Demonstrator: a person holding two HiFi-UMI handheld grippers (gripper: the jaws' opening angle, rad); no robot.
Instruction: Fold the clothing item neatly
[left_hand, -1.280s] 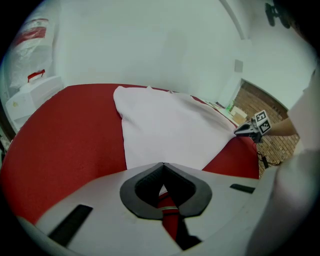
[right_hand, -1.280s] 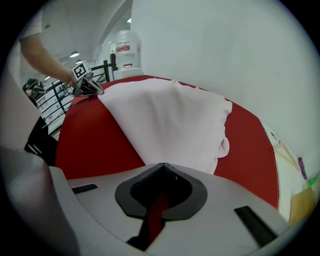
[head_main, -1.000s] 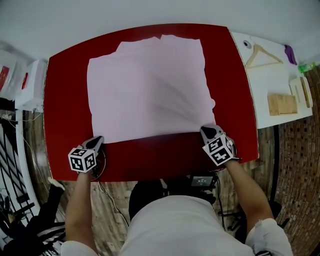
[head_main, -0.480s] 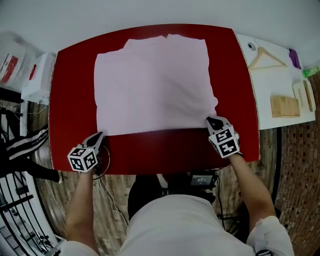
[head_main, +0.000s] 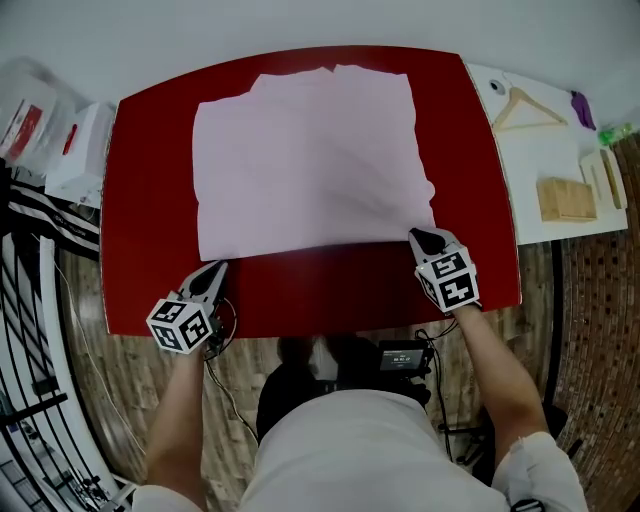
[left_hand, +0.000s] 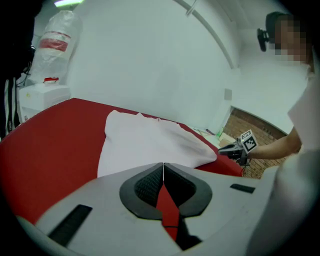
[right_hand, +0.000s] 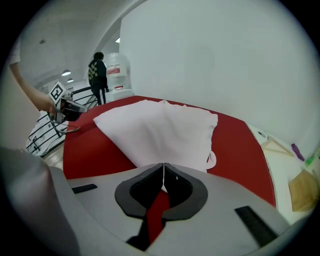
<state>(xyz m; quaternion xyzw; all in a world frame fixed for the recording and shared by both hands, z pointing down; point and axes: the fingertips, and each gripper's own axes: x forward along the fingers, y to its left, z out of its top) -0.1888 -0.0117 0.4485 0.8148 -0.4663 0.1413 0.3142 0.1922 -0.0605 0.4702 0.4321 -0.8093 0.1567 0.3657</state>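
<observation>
Right claw (head_main: 419, 237) pinches the garment (head_main: 310, 160) at its near-right corner (likely limp, light; corners grip best); left claw (head_main: 217, 269), closed empty, hangs over the desk's (head_main: 330, 292) near-left edge.

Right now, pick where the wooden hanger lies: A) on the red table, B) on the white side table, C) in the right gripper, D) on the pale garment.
B: the wooden hanger lies on the white side table, beside the red table and apart from the pale garment.
</observation>
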